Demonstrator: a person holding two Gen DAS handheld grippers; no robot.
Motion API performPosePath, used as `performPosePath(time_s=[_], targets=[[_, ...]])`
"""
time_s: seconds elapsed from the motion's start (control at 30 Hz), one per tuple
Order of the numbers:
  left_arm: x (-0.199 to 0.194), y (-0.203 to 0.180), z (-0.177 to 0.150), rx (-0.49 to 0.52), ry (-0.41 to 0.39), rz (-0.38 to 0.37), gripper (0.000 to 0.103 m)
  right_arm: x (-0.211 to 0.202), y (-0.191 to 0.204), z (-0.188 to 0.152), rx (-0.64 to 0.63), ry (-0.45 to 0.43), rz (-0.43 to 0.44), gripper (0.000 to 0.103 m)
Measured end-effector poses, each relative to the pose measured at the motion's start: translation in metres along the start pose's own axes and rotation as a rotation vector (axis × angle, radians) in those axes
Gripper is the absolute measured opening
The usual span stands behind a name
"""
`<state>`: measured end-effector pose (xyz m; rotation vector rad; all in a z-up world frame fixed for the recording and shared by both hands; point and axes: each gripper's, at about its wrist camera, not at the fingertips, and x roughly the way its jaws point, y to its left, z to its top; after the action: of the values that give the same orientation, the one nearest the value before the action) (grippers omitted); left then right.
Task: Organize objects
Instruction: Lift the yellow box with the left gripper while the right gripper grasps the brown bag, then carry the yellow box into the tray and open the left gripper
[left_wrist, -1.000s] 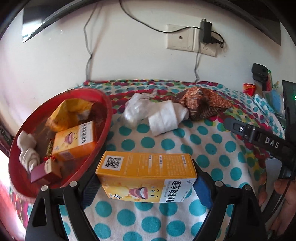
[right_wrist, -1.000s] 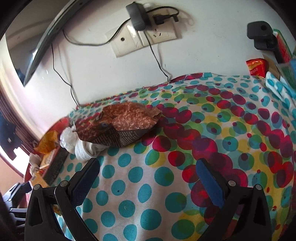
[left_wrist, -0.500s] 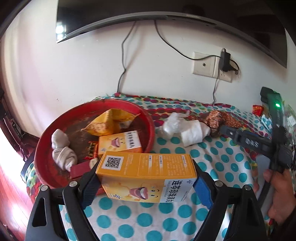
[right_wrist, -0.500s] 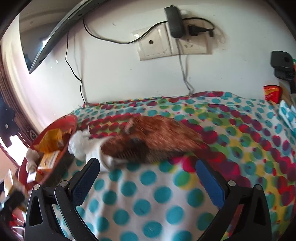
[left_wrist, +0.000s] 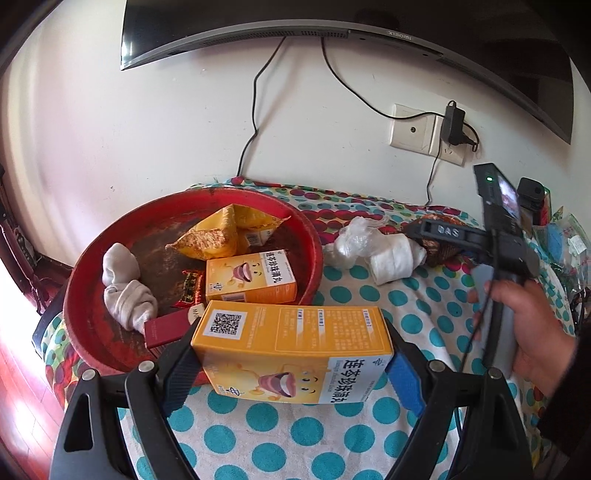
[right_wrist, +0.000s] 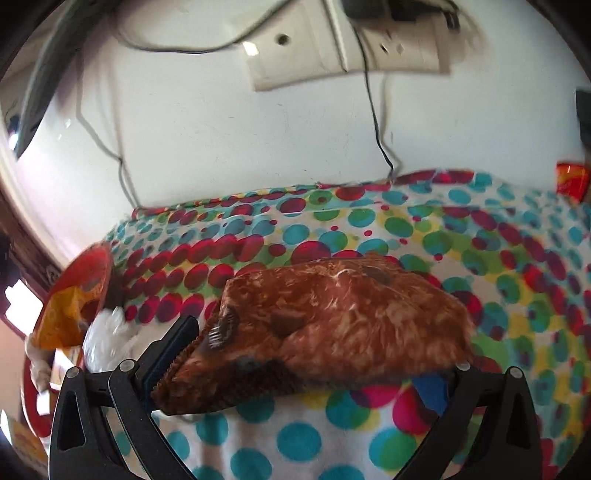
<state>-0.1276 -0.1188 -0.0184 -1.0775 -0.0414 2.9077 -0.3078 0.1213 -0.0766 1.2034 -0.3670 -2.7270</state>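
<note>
Box (left_wrist: 291, 347) clamped in my left claw (left_wrist: 291, 363), just short of the red basin (left_wrist: 85, 280) at the bed's left edge; I'd clear the rim before releasing. Right claw (right_wrist: 306, 373) straddles the brown packet (right_wrist: 332, 332); closure unclear.

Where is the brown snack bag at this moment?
In the right wrist view, the brown snack bag sits between the right hand-held gripper's fingers, above the polka-dot cloth, right of the white plastic bag.
</note>
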Motion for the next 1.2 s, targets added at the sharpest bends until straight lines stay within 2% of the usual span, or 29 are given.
performPosePath(time_s=[0.1,0.2,0.4,0.67,0.83,1.03,1.2], targets=[[0.000,0.003,0.003,-0.014,-0.002,-0.001,0.090,0.009,-0.005,0.003,0.045,0.017,0.033,0.101],[0.001,0.008,0.007,-0.032,-0.004,0.002,0.090,0.010,-0.005,0.005,0.040,0.006,0.067,0.088],[0.005,0.014,0.011,-0.054,-0.005,0.030,0.090,0.000,0.004,0.005,-0.007,-0.025,0.025,0.077],[0.013,0.037,0.020,-0.108,-0.009,0.085,0.090,-0.013,-0.012,0.004,0.008,-0.053,-0.008,0.075],[0.023,0.070,0.030,-0.134,0.016,0.152,0.090,-0.015,-0.022,0.003,0.043,-0.058,0.003,0.075],[0.039,0.113,0.056,-0.163,0.066,0.225,0.090,-0.017,-0.023,0.003,0.041,-0.059,0.012,0.075],[0.073,0.143,0.079,-0.221,0.146,0.286,0.090,-0.017,-0.022,0.002,0.043,-0.047,0.016,0.075]])
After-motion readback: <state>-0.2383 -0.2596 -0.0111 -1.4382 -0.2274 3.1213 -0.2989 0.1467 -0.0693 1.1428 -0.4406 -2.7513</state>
